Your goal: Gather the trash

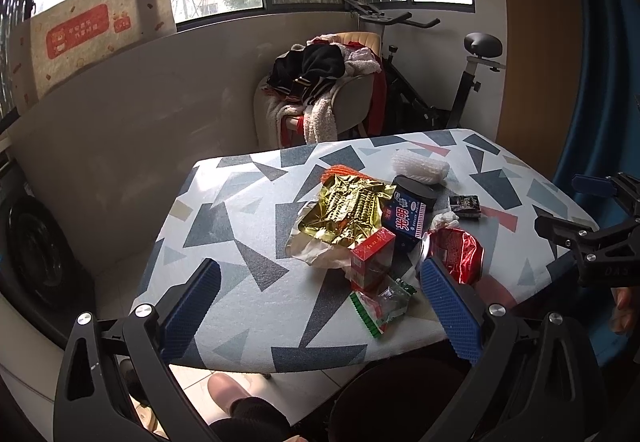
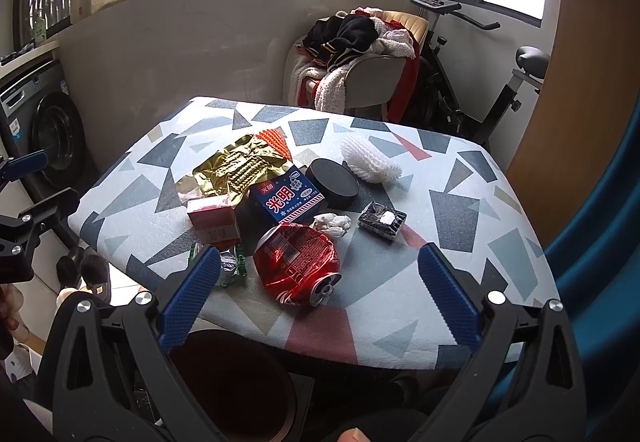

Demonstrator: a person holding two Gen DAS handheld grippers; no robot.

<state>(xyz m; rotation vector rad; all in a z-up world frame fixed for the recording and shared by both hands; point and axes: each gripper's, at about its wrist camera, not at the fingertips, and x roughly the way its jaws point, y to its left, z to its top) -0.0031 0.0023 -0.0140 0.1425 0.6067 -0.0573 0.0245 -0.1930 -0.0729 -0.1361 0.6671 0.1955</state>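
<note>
Through my left wrist camera, my left gripper point(image 1: 320, 302) hangs over the near edge of the table point(image 1: 224, 242), its blue pads spread wide with nothing between them. The trash lies in a loose heap toward the right half of the patterned tabletop: a crumpled gold foil wrapper point(image 1: 344, 214) at the back, a small red carton point(image 1: 372, 258) against its near side, a dark blue box point(image 1: 408, 218) with a black lid just right of that, and a crushed red can point(image 1: 456, 254) close behind my right pad. A green and red wrapper point(image 1: 380, 306) lies nearest the table edge, between my pads. A white foam net point(image 1: 420, 166) and a small black packet point(image 1: 464, 206) sit farther back. My right gripper point(image 1: 576, 210) shows at the right edge, above the table's corner.

Through my right wrist camera, my right gripper point(image 2: 320, 296) is likewise released, pads far apart and empty, over the near edge. The crushed red can point(image 2: 296, 262) lies between them, not touched. Behind it are the dark blue box point(image 2: 286, 200), a crumpled white tissue point(image 2: 332, 224) and the small black packet point(image 2: 382, 222); the gold foil wrapper point(image 2: 240, 166) and red carton point(image 2: 214, 220) are to the left. A dark round bin point(image 2: 232, 382) stands under the table edge below my left pad.
</note>
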